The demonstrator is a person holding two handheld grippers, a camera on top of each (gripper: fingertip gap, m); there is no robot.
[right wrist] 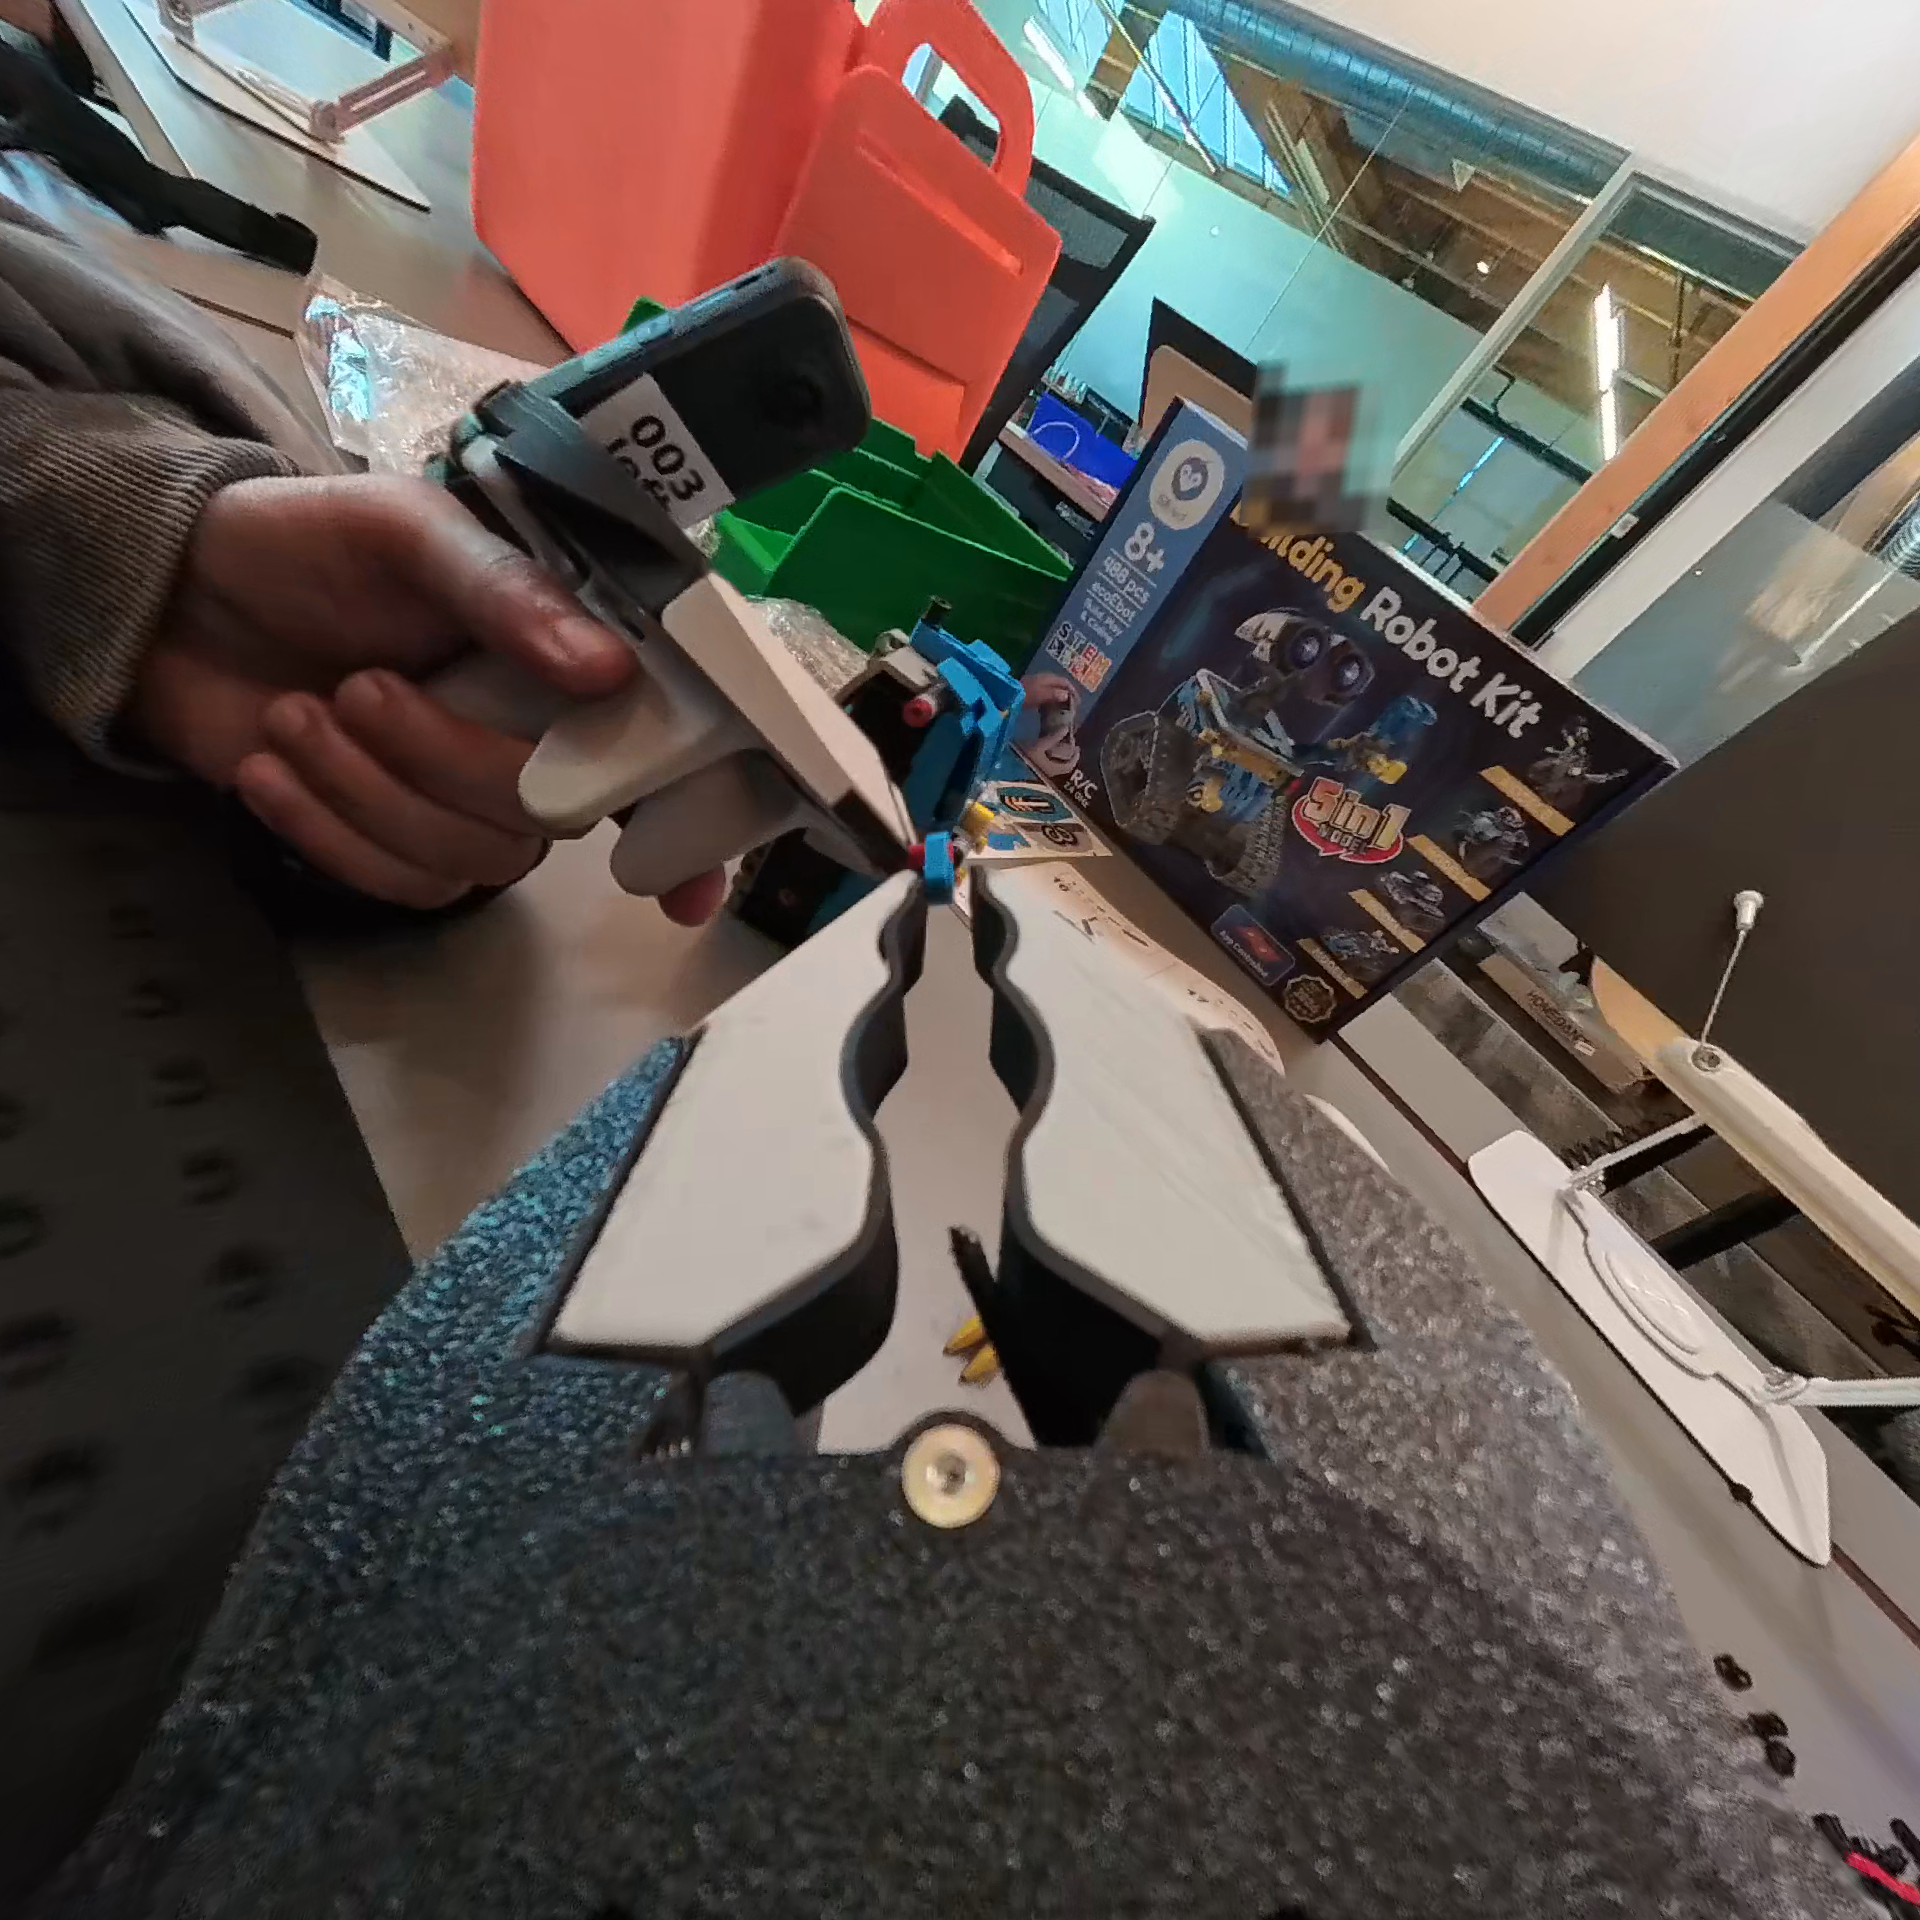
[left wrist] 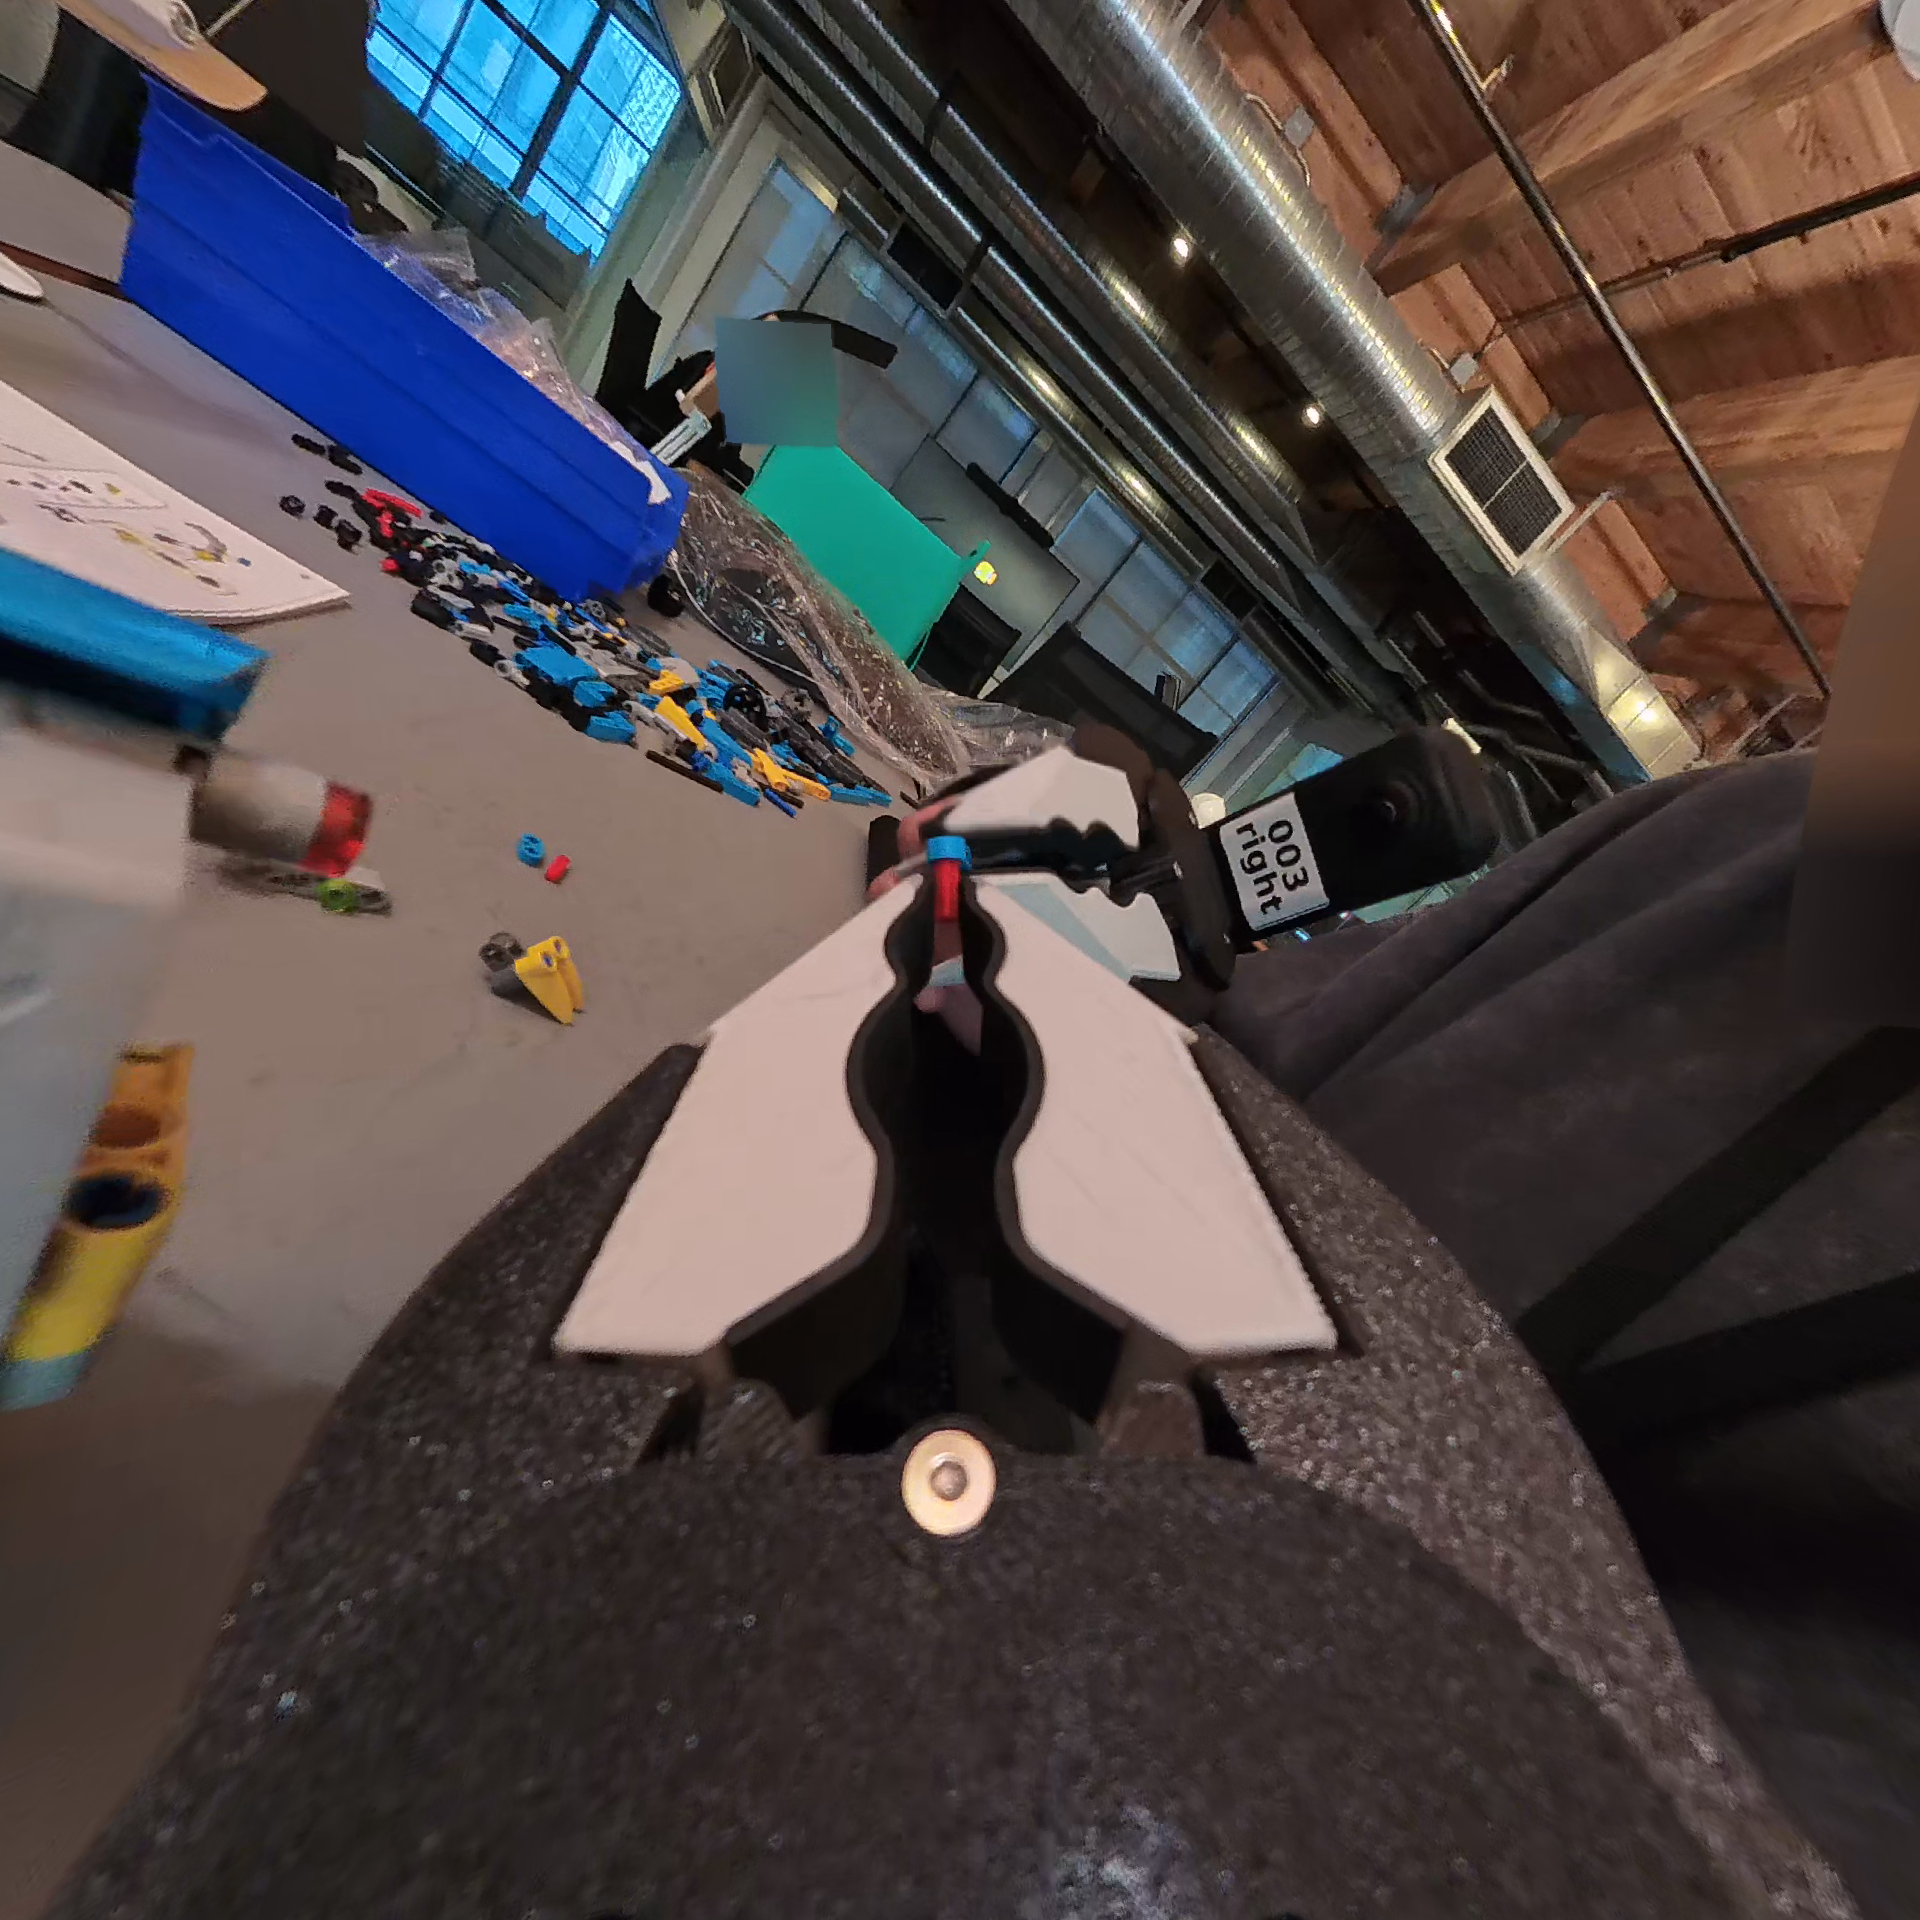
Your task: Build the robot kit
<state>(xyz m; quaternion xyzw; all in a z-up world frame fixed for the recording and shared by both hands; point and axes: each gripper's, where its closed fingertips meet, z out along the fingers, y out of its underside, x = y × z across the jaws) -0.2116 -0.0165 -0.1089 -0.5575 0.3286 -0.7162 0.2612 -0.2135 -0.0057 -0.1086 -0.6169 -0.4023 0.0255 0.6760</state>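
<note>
- The grey table (left wrist: 436, 1039) carries a long blue bin (left wrist: 364, 343), a printed kit box (right wrist: 1340, 769), an orange carrier (right wrist: 748, 177), green bins (right wrist: 894, 540) and a scattered heap of small building pieces (left wrist: 644, 665).
- The person's left hand (right wrist: 353, 675) wraps the grip of the left gripper (left wrist: 943, 904), tilted steeply so its white fingers slope down toward the other tool's tips; a dark ribbed sleeve (right wrist: 94, 436) covers the wrist.
- The left gripper's jaws are nearly closed, pinching the red pin (left wrist: 945, 896) at their very tips.
- The right gripper (right wrist: 948, 888) meets it tip to tip above the table edge; its jaws are drawn close, gripping a small blue connector (right wrist: 940, 864) that sits on the red pin's end.
- The pin is a short, bright red peg; the blue connector caps its top, held in the air between both tools.
- A yellow wedge piece (left wrist: 551, 977) lies alone on the table, apart from the heap.
</note>
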